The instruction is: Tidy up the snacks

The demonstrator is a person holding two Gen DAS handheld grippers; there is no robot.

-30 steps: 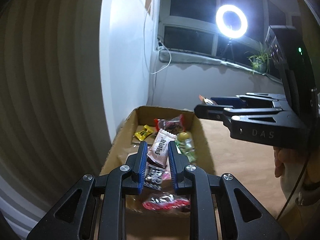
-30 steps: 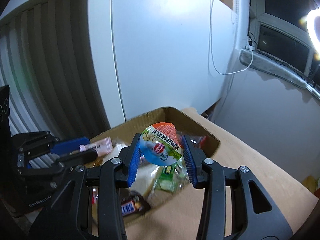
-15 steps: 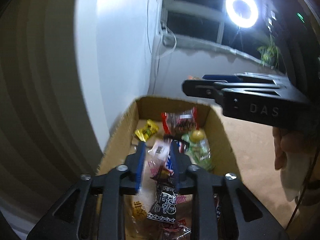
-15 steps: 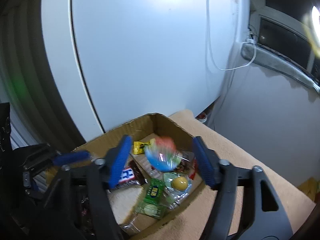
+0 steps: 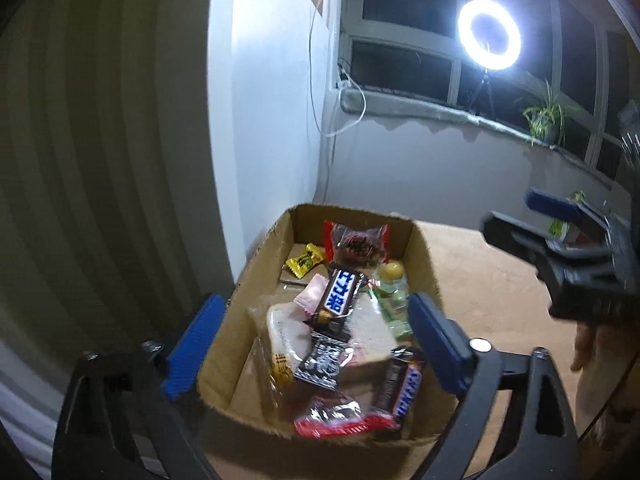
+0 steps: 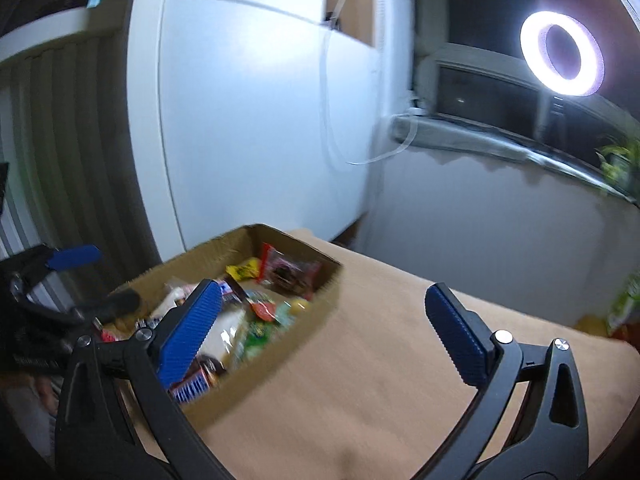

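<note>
Left gripper (image 5: 316, 344): blue pads spread wide, jaws have just been opening. Nothing is clamped between them. They straddle the near end of the box (image 5: 422, 256), one pad outside its left wall, the other above its right side.

Right gripper (image 6: 324, 332): pads also wide apart, jaws have just been opening, nothing between them but bare table (image 6: 400, 352). Its left pad overlaps the box's near corner in the right wrist view; the right pad sits over the tan tabletop. This view is motion-blurred.

Box: open cardboard, on the tan table, against the white wall panel. Snacks lie loose inside:
- dark chocolate bar (image 5: 338, 300) on top, centre, tilted
- second chocolate bar (image 5: 404, 390) at near right corner
- bread pack (image 5: 286, 338) under the first bar
- black-and-white sachet (image 5: 322, 364) just below the bar
- pink wafer pack (image 5: 314, 296) left of the bar
- red wrapper (image 5: 344, 422) at near edge
- red-edged clear pack (image 5: 358, 240) leaning on the far wall
- yellow candy (image 5: 304, 260) at far left
- green pack (image 5: 394, 300) along the right wall

A few more snacks (image 6: 624, 308) stay on the table's far right edge, well apart from the box.

Background: ring light (image 5: 489, 40) by the window, potted plant (image 5: 544, 118) on the sill.
</note>
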